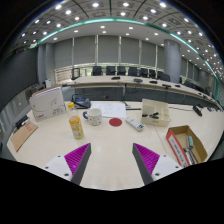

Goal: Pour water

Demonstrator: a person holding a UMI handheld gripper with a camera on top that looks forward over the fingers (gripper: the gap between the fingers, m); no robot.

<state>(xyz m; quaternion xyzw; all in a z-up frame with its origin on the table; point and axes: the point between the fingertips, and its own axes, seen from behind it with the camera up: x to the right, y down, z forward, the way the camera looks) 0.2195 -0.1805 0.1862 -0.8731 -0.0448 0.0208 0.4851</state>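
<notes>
My gripper (111, 158) hangs above the pale table (110, 150) with its 2 fingers spread wide apart and nothing between them; the magenta pads (76, 157) face each other across bare tabletop. Nothing touches either finger.

Well beyond the fingers, toward the left, stands a yellow cup (76, 127), upright on the table. Just beside it, to its right, sits a white mug (93, 117) with its handle showing, also upright. I cannot tell whether either one holds water. Further right, near the middle of the table, lies a flat red disc (116, 122), and just past that a white remote-like object (134, 123) lies at an angle.

To the left of the yellow cup a white box (47, 102) stands on the table, with a flat cardboard piece (22, 134) nearer the table's left edge. On the right side a beige box (155, 111) stands upright, and nearer to my right finger an open cardboard box (186, 146) holds some small items I cannot make out.

Behind the table run long dark desks (140, 88) with office chairs (118, 71) along them, under a ceiling of round lights (96, 5).
</notes>
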